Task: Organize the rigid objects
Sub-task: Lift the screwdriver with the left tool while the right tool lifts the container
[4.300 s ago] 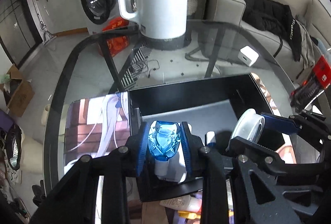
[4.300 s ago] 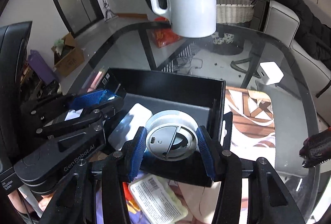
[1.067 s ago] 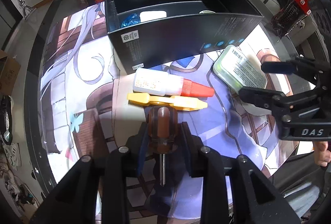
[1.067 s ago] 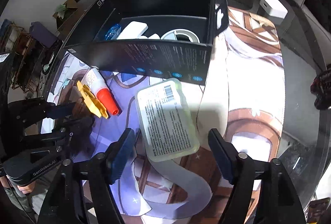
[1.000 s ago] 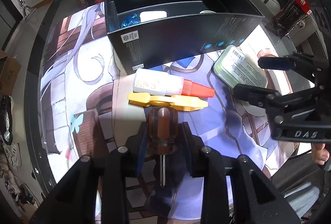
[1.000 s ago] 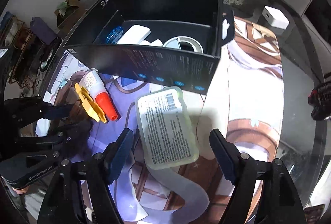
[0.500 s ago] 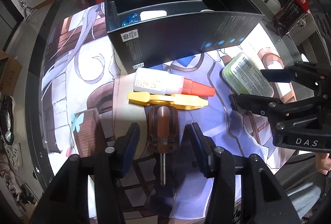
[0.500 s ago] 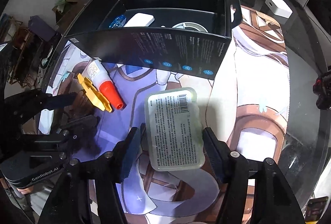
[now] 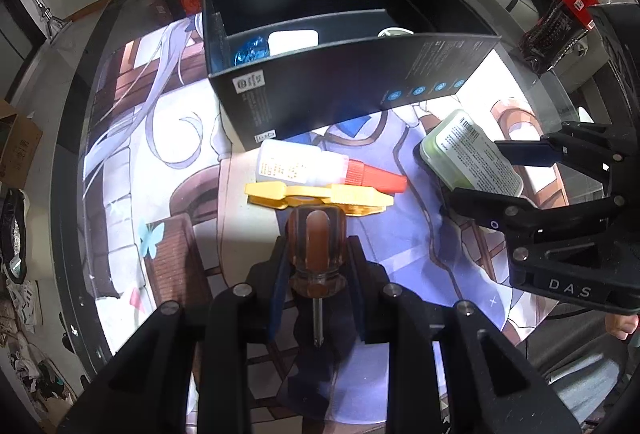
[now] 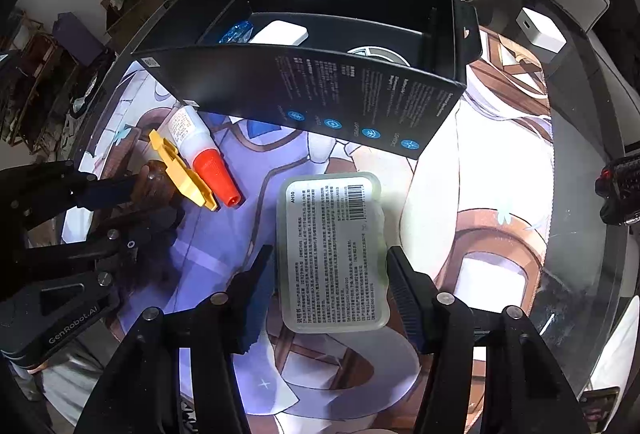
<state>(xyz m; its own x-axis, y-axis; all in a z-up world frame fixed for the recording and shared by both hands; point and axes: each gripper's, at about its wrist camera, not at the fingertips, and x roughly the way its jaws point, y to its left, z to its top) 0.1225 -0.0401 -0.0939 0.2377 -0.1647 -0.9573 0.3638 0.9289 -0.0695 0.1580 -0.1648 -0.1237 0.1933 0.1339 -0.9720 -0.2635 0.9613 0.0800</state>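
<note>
Straddling the brown screwdriver low in the frame, the left gripper clamps its handle. The right gripper brackets the pale green case, pads at its sides, contact unclear. Beyond lie a yellow tool, a red-capped bottle and the black box on the surface.

Both grippers' jaws closed on loads
</note>
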